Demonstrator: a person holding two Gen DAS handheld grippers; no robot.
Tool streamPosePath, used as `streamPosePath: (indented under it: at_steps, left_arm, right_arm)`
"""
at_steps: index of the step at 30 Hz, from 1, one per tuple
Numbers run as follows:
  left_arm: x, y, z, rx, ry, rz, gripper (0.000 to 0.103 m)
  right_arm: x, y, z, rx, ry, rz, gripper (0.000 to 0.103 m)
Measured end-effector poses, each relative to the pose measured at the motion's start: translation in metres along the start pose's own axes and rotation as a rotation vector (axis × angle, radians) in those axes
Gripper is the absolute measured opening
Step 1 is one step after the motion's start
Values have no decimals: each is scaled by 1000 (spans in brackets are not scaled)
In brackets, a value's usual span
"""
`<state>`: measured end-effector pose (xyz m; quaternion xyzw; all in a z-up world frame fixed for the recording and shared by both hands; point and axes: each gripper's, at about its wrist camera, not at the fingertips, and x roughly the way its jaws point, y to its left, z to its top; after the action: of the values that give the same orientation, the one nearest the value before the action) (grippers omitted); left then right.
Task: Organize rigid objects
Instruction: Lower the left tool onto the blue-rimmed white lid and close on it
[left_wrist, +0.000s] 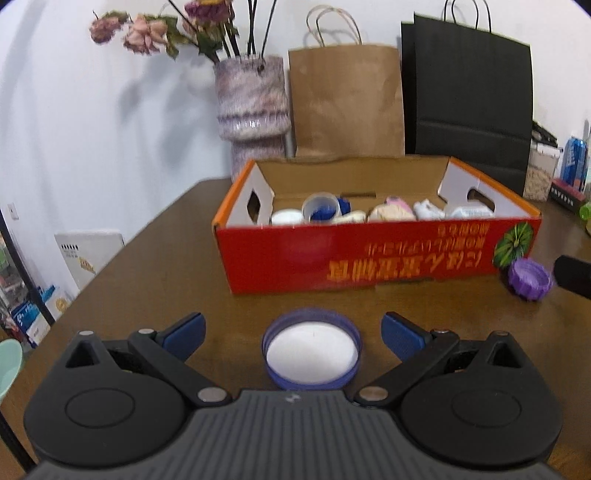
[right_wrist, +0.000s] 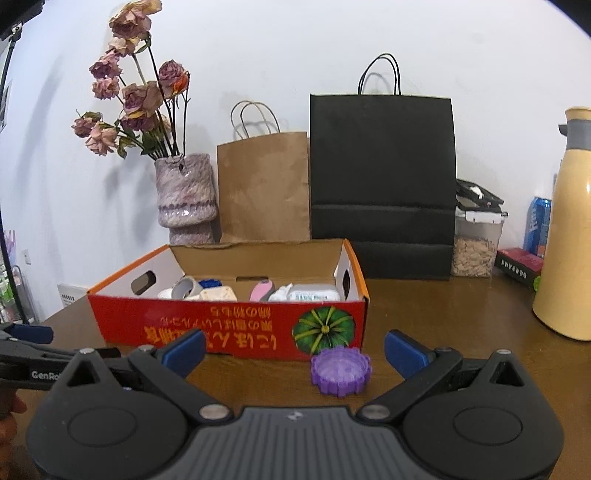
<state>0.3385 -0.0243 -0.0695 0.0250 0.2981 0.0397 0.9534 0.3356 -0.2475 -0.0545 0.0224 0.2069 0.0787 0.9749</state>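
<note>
1. Brown wooden table (right_wrist: 443, 325) stands against a white wall; along the wall are a vase of dried roses (right_wrist: 184, 192), a brown paper bag (right_wrist: 262, 188) and a black paper bag (right_wrist: 382, 184).
2. Red cardboard box (right_wrist: 229, 328) sits mid-table, print upside down, open at the top. It holds several small items, among them a clear cup (left_wrist: 320, 207) and a pink item (right_wrist: 261, 290); the others are too blurred to identify.
3. Left gripper (left_wrist: 293, 334): jaws spread wide, holding nothing. A blue-rimmed lid (left_wrist: 312, 352) with a white inside lies on the table between the fingers, touching neither.
4. Right gripper (right_wrist: 295, 350): jaws spread wide, empty. A purple ridged lid (right_wrist: 340, 371) lies on the table between the fingers, just in front of the box's right corner.
5. To the right: a clear container of pale pieces (right_wrist: 474, 251), a blue can (right_wrist: 537, 225), a dark red box (right_wrist: 519, 266) and a cream jug (right_wrist: 569, 229), cut off by the frame edge.
6. Left gripper's arm enters the right wrist view at lower left, partly hidden behind the right gripper's body.
</note>
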Motion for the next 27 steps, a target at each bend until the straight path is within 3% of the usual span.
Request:
streamPosePath:
  at_steps: [14,20,27]
  left_arm:
    - [27,1,-8,-8,130,2,103]
    - [32,6,-8,-53,146,-28,103]
    - [31,2,-8,-22,136,-13,103]
  right_arm:
    - [-9,-11,-8,29,18,-25,103]
    - [-8,-10,-9,27,23,-26,103]
    - [-5,-8,-10,26,38,-20,103]
